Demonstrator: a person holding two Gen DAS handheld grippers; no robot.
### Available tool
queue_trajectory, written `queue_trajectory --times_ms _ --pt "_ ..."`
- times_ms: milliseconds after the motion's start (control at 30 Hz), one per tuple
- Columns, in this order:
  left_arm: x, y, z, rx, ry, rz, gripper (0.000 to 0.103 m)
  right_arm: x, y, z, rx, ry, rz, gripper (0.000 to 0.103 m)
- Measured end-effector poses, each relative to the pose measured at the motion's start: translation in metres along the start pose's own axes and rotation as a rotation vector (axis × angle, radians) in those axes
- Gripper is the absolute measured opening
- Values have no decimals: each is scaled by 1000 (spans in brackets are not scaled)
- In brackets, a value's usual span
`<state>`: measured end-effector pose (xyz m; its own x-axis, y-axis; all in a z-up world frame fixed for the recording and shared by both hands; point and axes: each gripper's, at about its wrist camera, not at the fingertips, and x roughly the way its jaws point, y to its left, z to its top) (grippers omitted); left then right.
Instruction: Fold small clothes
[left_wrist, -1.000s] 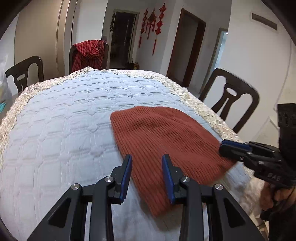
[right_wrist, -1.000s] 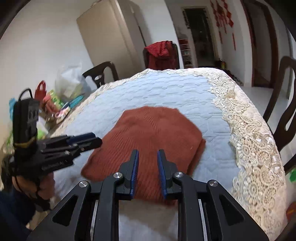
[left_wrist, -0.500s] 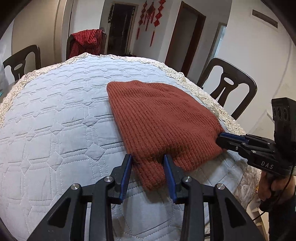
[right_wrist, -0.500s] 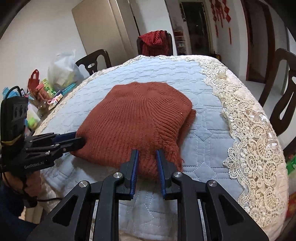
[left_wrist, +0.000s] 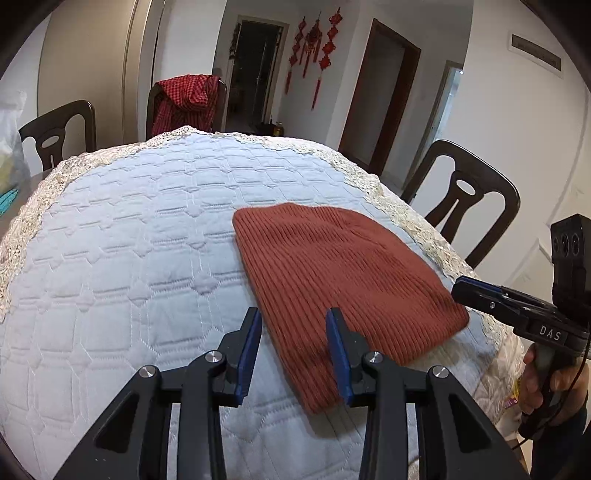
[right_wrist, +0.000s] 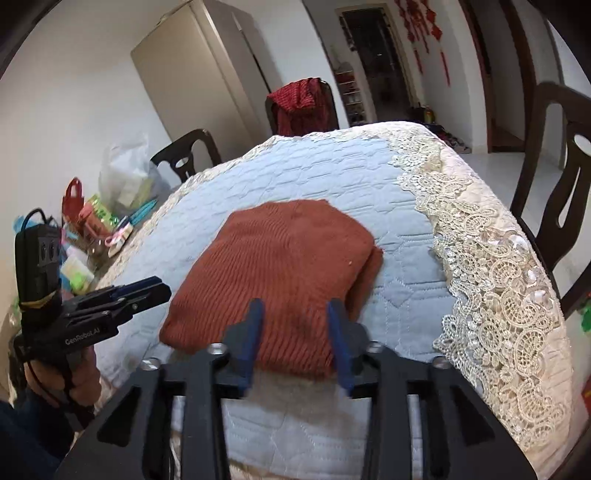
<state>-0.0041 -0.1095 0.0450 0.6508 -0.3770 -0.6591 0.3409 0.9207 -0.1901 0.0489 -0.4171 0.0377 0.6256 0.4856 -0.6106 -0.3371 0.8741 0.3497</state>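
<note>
**Inspector:** Garment (left_wrist: 332, 280) first. Rust-red ribbed knit, lying flat on the quilted cover of the table (left_wrist: 122, 258), centre to right of the left wrist frame, near the lace edging (right_wrist: 491, 295). In the right wrist view a second layer shows under its right edge, so it looks already doubled once, though blur there keeps me from being sure.

**Assessor:** And the tools?

**Inspector:** Left hand-held gripper (left_wrist: 293, 350) sits at the lower centre of its frame, fingers spread apart, straddling the near left corner of the knit with nothing between them gripped. Right hand-held gripper (right_wrist: 295, 339) is likewise parted over the near hem in its own view, clamped on nothing. Neither one holds cloth.

**Assessor:** Step in hand?

**Inspector:** My judgement: both are placed for a pick-up at the near edge, ahead of the next fold. No fold is under way.

**Assessor:** Requirement for the next move?

**Inspector:** Lower each tool until a finger slips under the hem, close on all layers together, then lift evenly and carry the near edge towards the far one. Uneven lift would skew the crease; catching the quilted cover would drag it.
</note>
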Motion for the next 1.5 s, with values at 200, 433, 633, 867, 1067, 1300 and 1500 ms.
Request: queue_trajectory --times_ms 200,433,633,867,1067,1300,1500 --pt "11 3 8 -13 9 -5 41 12 -11 7 56 8 -2 40" --pt "24 10 13 -63 28 -41 44 26 -29 14 137 32 19 41" --pt "29 10 16 -75 27 -67 49 30 -34 18 174 32 32 45" --pt "44 20 7 -129 62 -98 59 45 -45 14 211 74 43 49" --pt "51 27 6 -166 90 -132 64 51 -57 15 256 79 78 52" --pt "57 25 6 -166 95 -141 66 58 -64 21 287 76 113 52" --pt "54 20 4 -169 98 -126 66 54 -60 15 313 93 156 52"
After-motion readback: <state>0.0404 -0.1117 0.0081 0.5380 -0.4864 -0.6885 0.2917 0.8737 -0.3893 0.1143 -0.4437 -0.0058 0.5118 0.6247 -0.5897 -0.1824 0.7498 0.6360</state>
